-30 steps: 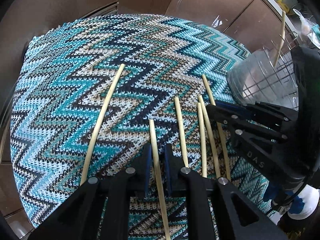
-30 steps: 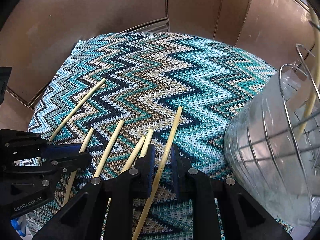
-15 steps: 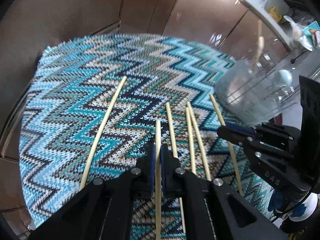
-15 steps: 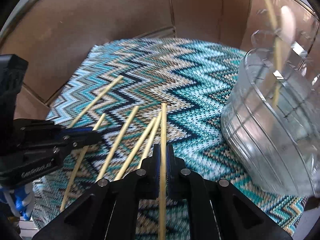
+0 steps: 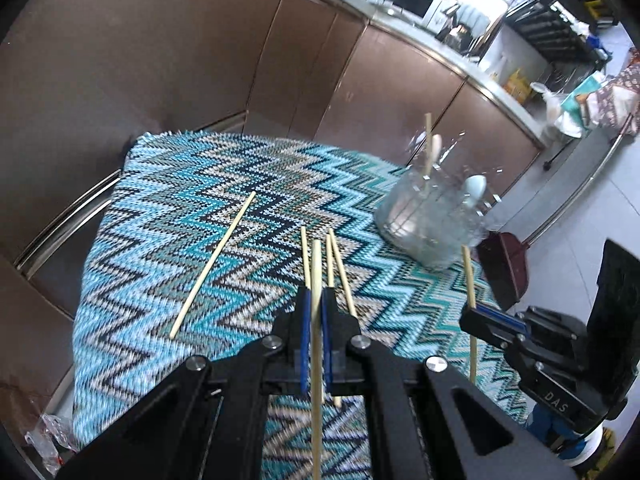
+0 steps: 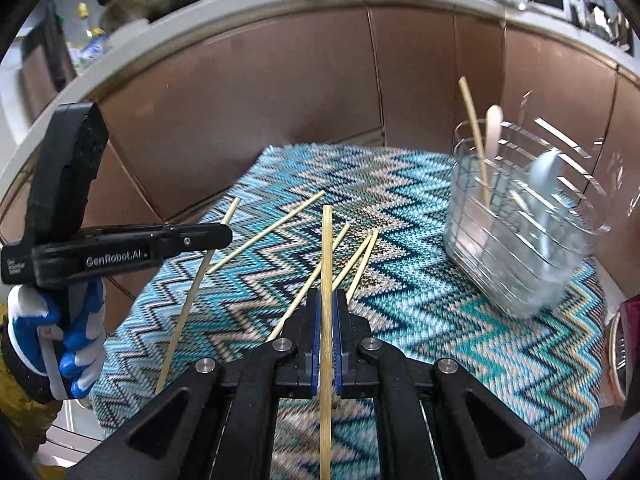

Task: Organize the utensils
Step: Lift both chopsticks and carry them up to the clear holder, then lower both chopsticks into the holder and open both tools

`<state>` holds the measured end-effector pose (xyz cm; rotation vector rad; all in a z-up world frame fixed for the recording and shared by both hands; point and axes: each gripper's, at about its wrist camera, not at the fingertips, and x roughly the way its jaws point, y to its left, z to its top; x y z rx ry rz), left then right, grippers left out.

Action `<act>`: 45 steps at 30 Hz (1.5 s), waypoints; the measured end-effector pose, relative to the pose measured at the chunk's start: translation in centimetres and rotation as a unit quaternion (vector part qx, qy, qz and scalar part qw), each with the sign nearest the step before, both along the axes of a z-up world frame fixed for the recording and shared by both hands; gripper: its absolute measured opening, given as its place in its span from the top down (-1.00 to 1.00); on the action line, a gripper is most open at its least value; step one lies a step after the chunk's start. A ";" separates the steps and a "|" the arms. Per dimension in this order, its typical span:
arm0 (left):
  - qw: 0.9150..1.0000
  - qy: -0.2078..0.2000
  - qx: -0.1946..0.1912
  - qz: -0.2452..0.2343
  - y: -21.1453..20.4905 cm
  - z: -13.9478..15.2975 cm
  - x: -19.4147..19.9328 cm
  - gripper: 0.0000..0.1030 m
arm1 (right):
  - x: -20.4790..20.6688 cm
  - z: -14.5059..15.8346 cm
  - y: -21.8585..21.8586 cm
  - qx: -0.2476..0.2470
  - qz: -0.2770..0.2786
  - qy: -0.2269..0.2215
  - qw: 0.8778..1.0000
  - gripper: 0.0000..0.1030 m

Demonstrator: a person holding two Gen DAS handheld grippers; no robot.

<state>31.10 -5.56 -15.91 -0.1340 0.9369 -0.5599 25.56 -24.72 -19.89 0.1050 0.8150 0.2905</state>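
My left gripper [image 5: 315, 300] is shut on a pale bamboo chopstick [image 5: 316, 264] that runs straight between its blue pads, lifted off the zigzag mat [image 5: 160, 208]. My right gripper [image 6: 327, 300] is likewise shut on a chopstick [image 6: 327, 240] held above the mat. Each gripper shows in the other's view: the right gripper [image 5: 466, 314] with its stick [image 5: 468, 276], the left gripper [image 6: 228, 236] with its stick [image 6: 188, 308]. A clear plastic holder [image 6: 512, 240] with wire grid stands at the mat's right, holding a chopstick and two spoons. Loose chopsticks [image 5: 214, 276] [image 6: 360, 260] lie on the mat.
Brown cabinet fronts [image 5: 200, 60] stand close behind the table. A dark red dustpan [image 5: 504, 272] leans on the floor beyond the right edge. A blue-and-white gloved hand [image 6: 60, 340] holds the left gripper. A counter with a microwave [image 5: 408, 0] runs behind.
Both grippers shut on a chopstick each, then rose and drew back from the mat with the sticks. The holder now looks smaller and farther off.
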 end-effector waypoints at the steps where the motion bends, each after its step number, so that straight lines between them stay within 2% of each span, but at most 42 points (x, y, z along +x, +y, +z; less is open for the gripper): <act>1: 1.000 -0.005 -0.002 0.001 0.3 0.5 -0.9 0.91 | -1.2 0.4 0.0 0.005 -0.002 -0.010 1.000 0.90; 12: 0.998 -0.062 -0.020 0.019 2.4 5.4 -8.6 0.91 | -10.2 3.8 -0.9 0.017 -0.029 -0.076 0.997 0.90; 17: 0.996 -0.089 -0.027 0.020 2.6 7.5 -10.9 0.91 | -12.4 5.2 -1.2 0.019 -0.039 -0.105 0.993 0.90; 22: 0.993 -0.108 -0.034 0.012 2.0 9.3 -11.4 0.91 | -13.6 7.4 -2.3 0.014 -0.050 -0.145 0.988 0.90; 29: 0.991 -0.124 -0.045 -0.005 -1.4 11.2 -8.5 0.91 | -12.0 9.6 -5.1 0.014 -0.075 -0.190 0.979 0.90; 33: 0.988 -0.145 -0.054 -0.016 -4.5 12.8 -5.6 0.91 | -9.1 11.0 -7.8 0.020 -0.088 -0.220 0.971 0.90; 40: 0.977 -0.187 -0.100 -0.028 -10.5 16.1 0.0 0.91 | -3.3 13.3 -11.6 0.033 -0.106 -0.281 0.953 0.90; 45: 0.967 -0.223 -0.123 -0.019 -14.9 17.5 4.3 0.91 | 0.6 13.1 -13.8 0.038 -0.122 -0.312 0.942 0.90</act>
